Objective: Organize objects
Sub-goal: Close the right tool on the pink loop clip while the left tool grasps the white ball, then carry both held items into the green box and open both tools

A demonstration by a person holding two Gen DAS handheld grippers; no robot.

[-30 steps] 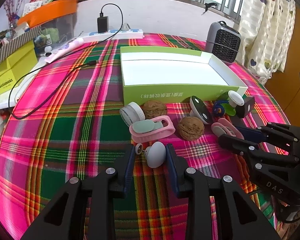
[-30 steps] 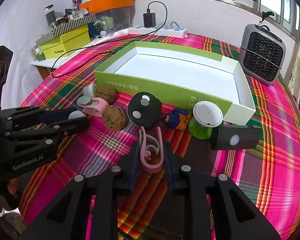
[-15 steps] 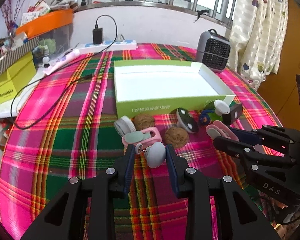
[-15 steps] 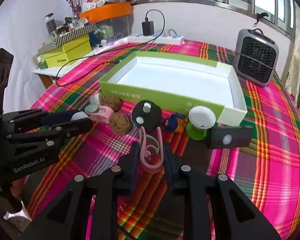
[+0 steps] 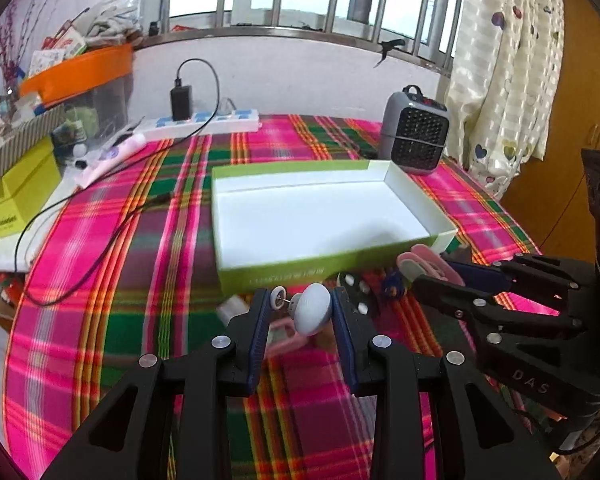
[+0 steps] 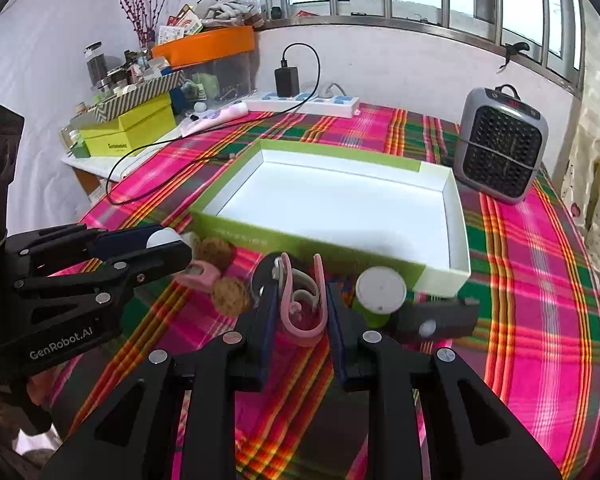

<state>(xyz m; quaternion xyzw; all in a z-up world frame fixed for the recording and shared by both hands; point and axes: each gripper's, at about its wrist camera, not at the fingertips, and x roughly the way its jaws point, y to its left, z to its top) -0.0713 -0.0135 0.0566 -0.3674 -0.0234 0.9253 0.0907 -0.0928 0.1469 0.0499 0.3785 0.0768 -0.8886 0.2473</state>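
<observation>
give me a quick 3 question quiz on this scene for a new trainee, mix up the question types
1. True or false: the green box already has items inside.
2. Multiple choice: what does the right gripper hold? A) a walnut B) a pink clip C) a black disc
3. Fill in: the left gripper is shut on a grey ____-shaped knob.

Key
1. False: its white floor is bare.
2. B: the pink clip sits between the fingers, tips pointing toward the box.
3. Dome: a rounded grey knob with a small pin and wheel on its left side.
</observation>
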